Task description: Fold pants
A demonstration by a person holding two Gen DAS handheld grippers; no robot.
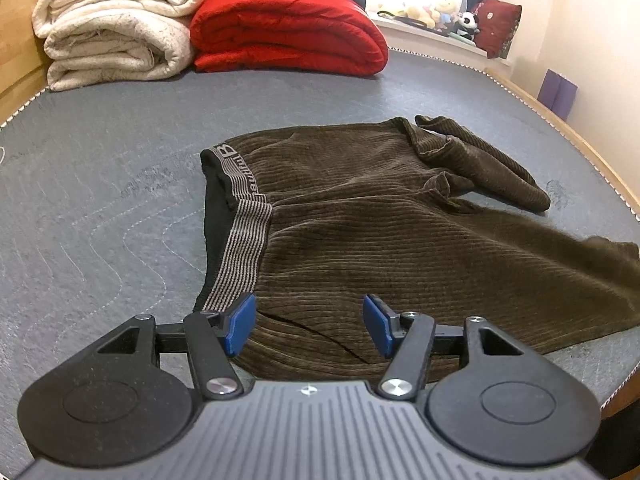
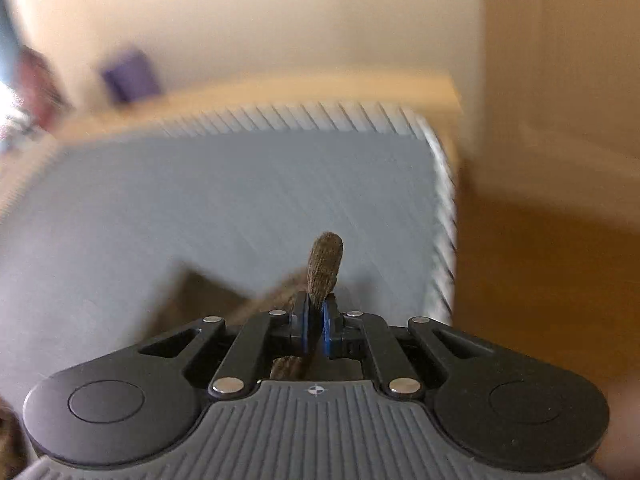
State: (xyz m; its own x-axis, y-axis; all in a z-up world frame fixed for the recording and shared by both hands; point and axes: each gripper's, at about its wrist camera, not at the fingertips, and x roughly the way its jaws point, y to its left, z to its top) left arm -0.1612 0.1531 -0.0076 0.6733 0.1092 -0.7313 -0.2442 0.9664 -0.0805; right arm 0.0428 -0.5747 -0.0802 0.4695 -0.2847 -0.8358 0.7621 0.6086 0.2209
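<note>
Brown corduroy pants [image 1: 400,216] lie spread on the grey quilted mattress [image 1: 100,200], roughly at its middle and reaching toward its near edge. Their striped grey elastic waistband [image 1: 244,240], with a black lining showing inside, faces the left side of the mattress. One leg end is bunched and folded back on itself toward the right edge, while the other part of the fabric runs off to the right.

The left gripper [image 1: 309,326] hovers over the near part of the pants by the waistband, its blue pads [image 1: 240,326] spread wide apart with nothing between them.

The right gripper [image 2: 316,320] is clamped on a fold of the pants [image 2: 325,268]; a rounded tuft of corduroy sticks up past its closed blue pads [image 2: 329,330], and more brown fabric trails down to the left. This view is motion-blurred, showing the mattress corner and a wooden floor [image 2: 540,280] beyond.

At the far edge of the mattress sit a folded cream blanket [image 1: 116,28] and a folded red quilt [image 1: 288,32], side by side and touching.
</note>
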